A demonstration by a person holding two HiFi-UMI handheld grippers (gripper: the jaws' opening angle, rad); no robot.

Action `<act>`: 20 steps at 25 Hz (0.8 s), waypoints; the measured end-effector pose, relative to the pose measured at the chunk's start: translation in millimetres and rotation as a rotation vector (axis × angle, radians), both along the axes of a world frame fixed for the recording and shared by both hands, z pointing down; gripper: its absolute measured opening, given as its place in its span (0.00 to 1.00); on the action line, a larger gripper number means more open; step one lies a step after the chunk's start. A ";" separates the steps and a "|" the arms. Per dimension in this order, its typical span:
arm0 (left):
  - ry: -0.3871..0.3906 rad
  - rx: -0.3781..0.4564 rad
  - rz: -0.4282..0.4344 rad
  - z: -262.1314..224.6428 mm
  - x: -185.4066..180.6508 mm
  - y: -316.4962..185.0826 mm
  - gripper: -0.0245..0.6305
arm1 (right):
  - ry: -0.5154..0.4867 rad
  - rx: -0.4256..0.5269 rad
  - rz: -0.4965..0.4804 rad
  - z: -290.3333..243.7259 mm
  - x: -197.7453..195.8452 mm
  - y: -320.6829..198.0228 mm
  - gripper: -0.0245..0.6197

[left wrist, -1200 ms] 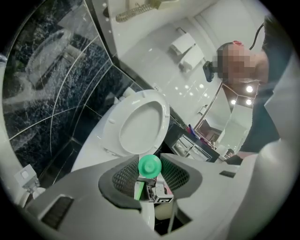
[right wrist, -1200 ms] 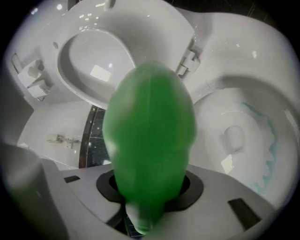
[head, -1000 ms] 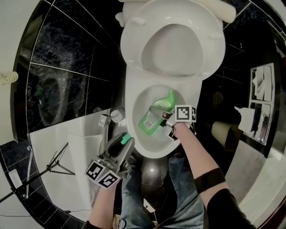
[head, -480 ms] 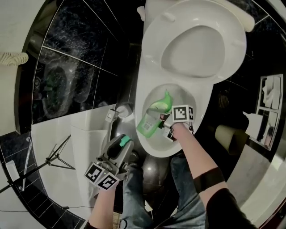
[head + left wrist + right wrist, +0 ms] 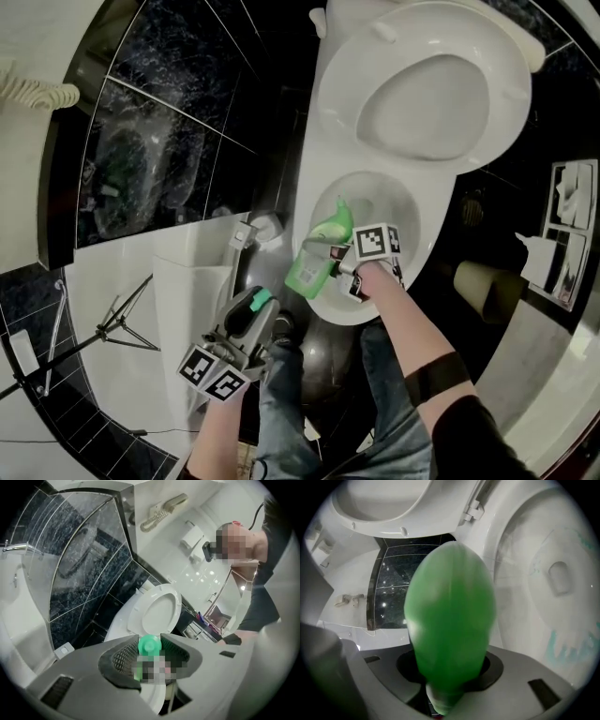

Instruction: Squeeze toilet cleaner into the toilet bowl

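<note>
Our right gripper (image 5: 449,681) has its jaws clamped on the green cleaner bottle (image 5: 450,616), mid-frame over the lower-left rim of the toilet bowl (image 5: 424,246). Our left gripper (image 5: 150,657) pinches a green cap (image 5: 150,645). The bottle looks soft, light and likely slick, so we judge mid-body the best place to squeeze.

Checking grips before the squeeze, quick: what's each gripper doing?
Left gripper: closed on a green cap.
Right gripper: closed on the green toilet cleaner bottle.

One toilet (image 5: 352,314), one raised seat (image 5: 441,94), one green bottle (image 5: 317,255), one green cap (image 5: 150,645), two grippers, a left gripper (image 5: 255,307) and a right gripper (image 5: 339,267), one paper roll (image 5: 483,286), one tripod (image 5: 112,342), one coiled cord (image 5: 37,89)
</note>
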State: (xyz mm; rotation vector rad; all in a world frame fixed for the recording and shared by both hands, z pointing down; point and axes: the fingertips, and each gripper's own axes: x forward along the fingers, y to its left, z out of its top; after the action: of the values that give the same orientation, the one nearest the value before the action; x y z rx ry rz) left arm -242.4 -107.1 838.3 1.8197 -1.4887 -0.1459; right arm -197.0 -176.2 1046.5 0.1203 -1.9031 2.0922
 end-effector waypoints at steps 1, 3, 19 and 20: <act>0.001 -0.002 -0.002 -0.2 -2.2 2.6 0.27 | 0.006 -0.018 -0.003 0.7 -1.7 7.9 0.30; 0.002 -0.006 -0.003 -0.8 -5.4 7.0 0.27 | 0.011 -0.038 -0.018 0.2 -4.3 22.3 0.30; 0.030 -0.002 0.066 -8.6 -7.6 26.5 0.27 | 0.018 -0.073 -0.094 -19.6 2.6 136.7 0.30; 0.030 -0.002 0.073 -9.5 -8.4 28.5 0.27 | 0.018 -0.077 -0.085 -21.0 4.9 142.2 0.30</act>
State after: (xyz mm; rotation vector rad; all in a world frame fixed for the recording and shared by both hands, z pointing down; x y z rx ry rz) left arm -250.7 -78.6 828.8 1.8589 -1.3993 -0.1353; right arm -192.1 -34.0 1025.5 0.0404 -1.7822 2.0974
